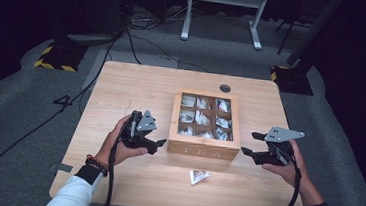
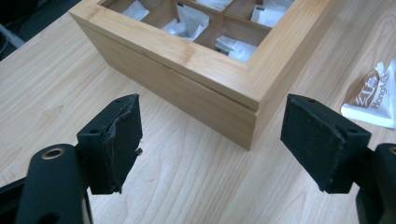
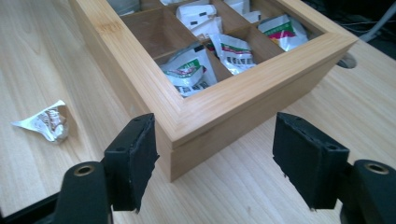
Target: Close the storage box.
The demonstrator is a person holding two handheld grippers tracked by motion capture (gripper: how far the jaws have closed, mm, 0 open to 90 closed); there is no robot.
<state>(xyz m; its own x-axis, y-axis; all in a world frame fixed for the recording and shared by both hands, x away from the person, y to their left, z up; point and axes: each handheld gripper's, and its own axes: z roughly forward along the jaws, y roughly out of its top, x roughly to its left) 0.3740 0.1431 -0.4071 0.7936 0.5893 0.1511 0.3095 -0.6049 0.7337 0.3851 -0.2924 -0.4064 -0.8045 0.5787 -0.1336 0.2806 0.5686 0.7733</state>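
Wooden table (image 1: 121, 92): tea box (image 1: 204, 146) between left gripper (image 1: 153, 139) and right gripper (image 1: 251, 144).

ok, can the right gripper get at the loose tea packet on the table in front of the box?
Probably yes. The tea packet lies alone on bare table in front of the wooden tea box, nothing on or against it. The right gripper is open, empty, beside the box's right corner; the path to the packet looks free.

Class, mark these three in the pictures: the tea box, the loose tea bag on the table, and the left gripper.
tea box (image 1: 203, 150), high view, on its front wall.
tea bag (image 1: 198, 175), high view, on the middle of the packet.
left gripper (image 2: 210, 140), left gripper view, midway between its open jaws.
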